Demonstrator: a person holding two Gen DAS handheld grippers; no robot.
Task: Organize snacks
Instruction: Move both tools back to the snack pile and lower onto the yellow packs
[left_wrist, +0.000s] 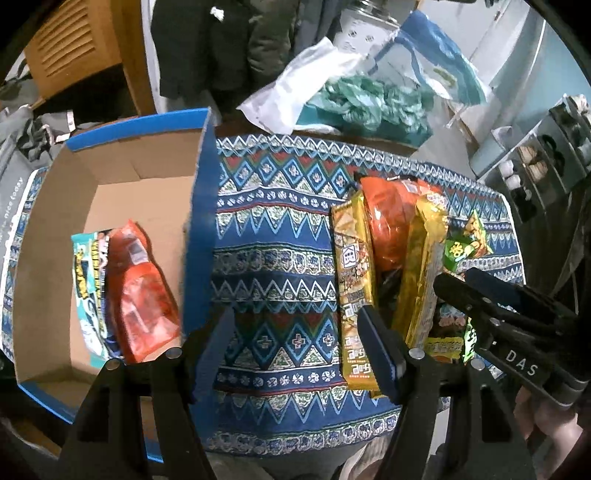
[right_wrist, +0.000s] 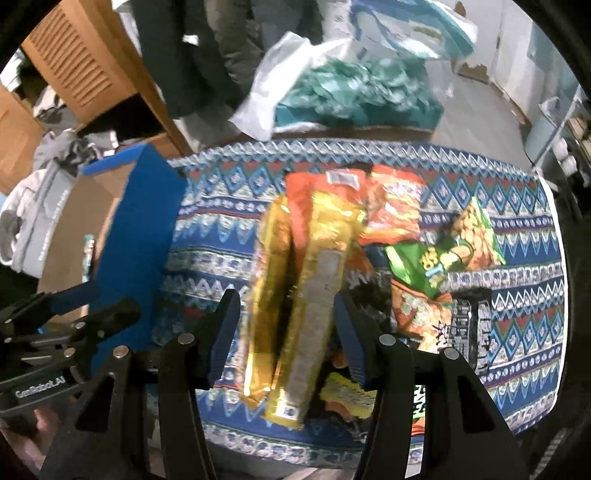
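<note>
A cardboard box with blue outer walls (left_wrist: 201, 236) stands on the left of the patterned table and holds a teal snack pack (left_wrist: 86, 291) and an orange pack (left_wrist: 142, 295). A pile of snacks lies to the right: two gold packs (left_wrist: 354, 291), an orange bag (left_wrist: 391, 221) and a green bag (left_wrist: 461, 247). My left gripper (left_wrist: 295, 339) is open and empty over bare cloth between box and pile. My right gripper (right_wrist: 284, 332) is open, its fingers on either side of the gold packs (right_wrist: 314, 295). The box wall also shows in the right wrist view (right_wrist: 133, 236).
The table wears a blue patterned cloth (left_wrist: 280, 229). Beyond its far edge lie a white plastic bag (left_wrist: 295, 88) and teal crumpled wrapping (left_wrist: 369, 99). A wooden cabinet (left_wrist: 70, 51) stands at the back left, shelving (left_wrist: 546, 155) at the right.
</note>
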